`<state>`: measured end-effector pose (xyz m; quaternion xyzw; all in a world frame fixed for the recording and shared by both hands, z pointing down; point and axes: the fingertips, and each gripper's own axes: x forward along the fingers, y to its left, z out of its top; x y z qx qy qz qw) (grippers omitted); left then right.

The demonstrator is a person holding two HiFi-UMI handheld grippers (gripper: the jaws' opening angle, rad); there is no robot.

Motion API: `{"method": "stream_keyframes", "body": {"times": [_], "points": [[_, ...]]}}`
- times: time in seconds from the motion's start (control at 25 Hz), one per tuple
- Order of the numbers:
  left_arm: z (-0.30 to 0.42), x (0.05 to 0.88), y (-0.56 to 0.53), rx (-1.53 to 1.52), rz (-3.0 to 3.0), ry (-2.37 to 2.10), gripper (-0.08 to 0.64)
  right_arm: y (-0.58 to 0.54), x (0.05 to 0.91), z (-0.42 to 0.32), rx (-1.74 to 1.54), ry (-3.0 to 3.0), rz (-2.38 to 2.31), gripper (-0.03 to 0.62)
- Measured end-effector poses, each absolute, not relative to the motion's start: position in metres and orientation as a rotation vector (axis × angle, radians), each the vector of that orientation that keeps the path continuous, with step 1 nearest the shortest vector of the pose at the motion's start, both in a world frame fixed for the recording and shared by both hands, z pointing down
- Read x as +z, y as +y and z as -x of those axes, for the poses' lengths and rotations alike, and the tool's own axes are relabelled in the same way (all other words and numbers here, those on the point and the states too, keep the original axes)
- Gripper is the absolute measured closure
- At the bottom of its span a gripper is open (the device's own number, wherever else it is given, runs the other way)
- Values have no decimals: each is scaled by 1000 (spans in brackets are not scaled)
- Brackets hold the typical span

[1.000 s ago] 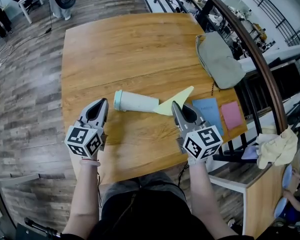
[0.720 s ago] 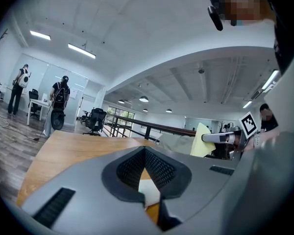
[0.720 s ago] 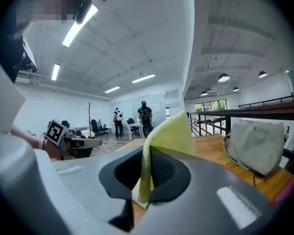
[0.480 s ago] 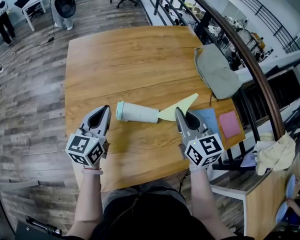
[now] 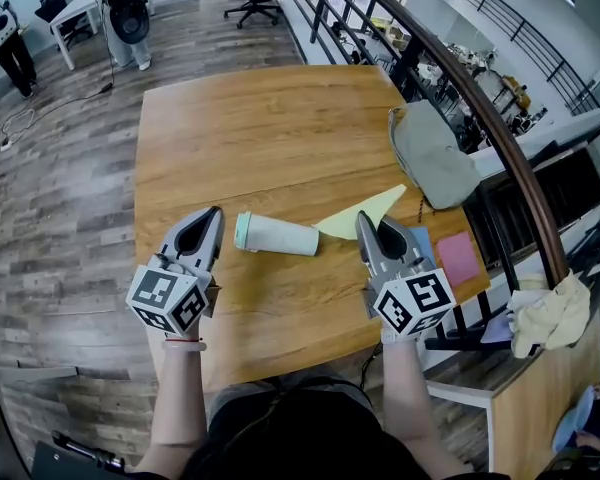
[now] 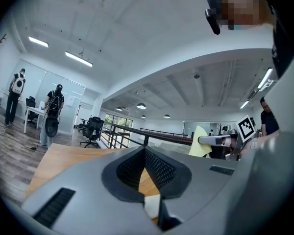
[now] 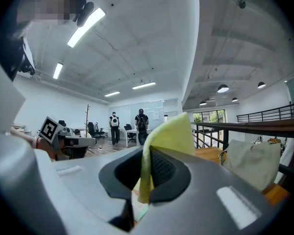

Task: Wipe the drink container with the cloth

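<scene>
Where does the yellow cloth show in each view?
Head view: cloth right of centre, at the tip of the right hand-held gripper.
Left gripper view: cloth right of centre, small.
Right gripper view: cloth at centre, pinched between the jaws.
Shared landmark: the railing.

Bright even light from ceiling strips (image 7: 85, 27); heavy fisheye edges.

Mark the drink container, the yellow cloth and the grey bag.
drink container (image 5: 280, 236), head view, middle of its pale body.
yellow cloth (image 5: 365, 213), head view, middle of the spread triangle.
grey bag (image 5: 435, 153), head view, middle of its upper face.
</scene>
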<state>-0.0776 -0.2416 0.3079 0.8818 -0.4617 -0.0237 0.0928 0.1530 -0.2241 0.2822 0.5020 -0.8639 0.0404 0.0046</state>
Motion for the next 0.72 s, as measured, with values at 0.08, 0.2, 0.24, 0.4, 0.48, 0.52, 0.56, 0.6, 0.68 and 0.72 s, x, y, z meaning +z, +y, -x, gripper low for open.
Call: {"method": "stream_keyframes", "body": {"times": [0.08, 0.2, 0.24, 0.4, 0.48, 0.52, 0.56, 0.6, 0.68, 0.72], "points": [[77, 303, -242, -77, -2625, -1374, 563, -224, 278, -153, 122, -2711, -1584, 577], [77, 297, -241, -87, -2635, -1376, 563, -224, 272, -154, 111, -2716, -1595, 577], [77, 295, -240, -92, -2636, -1375, 563, -224, 270, -154, 107, -2716, -1598, 577], [76, 289, -239, -117, -2641, -1372, 563, -222, 265, -156, 102, -2721, -1610, 577], [75, 288, -239, -121, -2643, -1370, 563, -222, 264, -157, 105, -2724, -1616, 577], [74, 288, -239, -121, -2644, -1369, 563, -223, 265, -158, 106, -2725, -1618, 577], [74, 288, -239, -121, -2645, -1368, 563, -223, 265, -158, 108, -2727, -1618, 577], [74, 288, -238, -121, -2644, -1368, 563, -223, 265, -157, 109, -2729, -1616, 577], [75, 289, -238, -124, -2641, -1372, 563, -224, 266, -156, 111, -2735, -1610, 577], [76, 289, -239, -126, -2639, -1374, 563, -224, 266, -156, 112, -2737, -1606, 577]]}}
